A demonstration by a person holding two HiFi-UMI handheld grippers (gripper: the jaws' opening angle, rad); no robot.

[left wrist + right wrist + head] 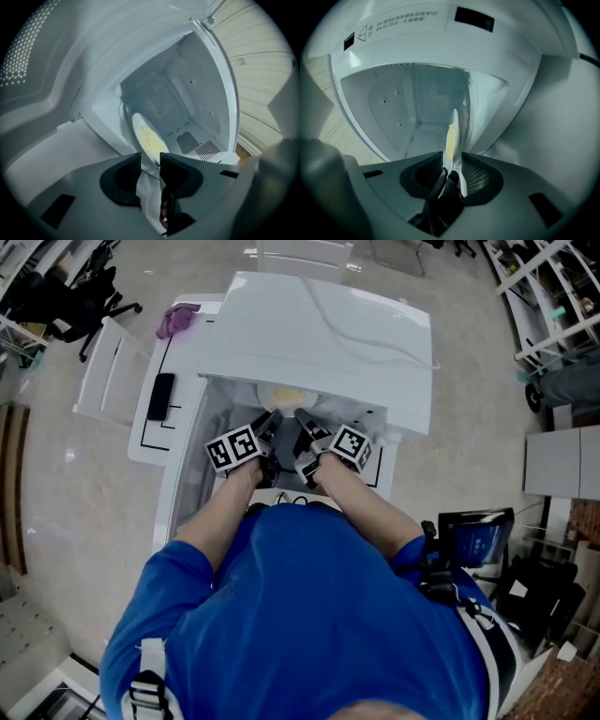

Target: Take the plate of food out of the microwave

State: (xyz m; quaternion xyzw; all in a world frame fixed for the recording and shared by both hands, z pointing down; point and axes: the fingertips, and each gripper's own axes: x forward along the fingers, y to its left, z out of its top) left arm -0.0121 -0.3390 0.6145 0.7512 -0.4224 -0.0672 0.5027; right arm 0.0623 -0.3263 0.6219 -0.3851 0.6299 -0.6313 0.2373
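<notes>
The white microwave stands open in front of me. Inside lies a white plate with yellow food on it. My left gripper and right gripper both reach into the opening, side by side at the plate's near rim. In the left gripper view the plate runs into the narrow gap of the left gripper, whose pads stand apart. In the right gripper view the plate is seen edge-on, and its rim sits between the pads of the right gripper, with a slit beside it.
The microwave sits on a white table. A black phone and a purple cloth lie to its left. The cavity's walls close in around both grippers. A dark screen stands at my right.
</notes>
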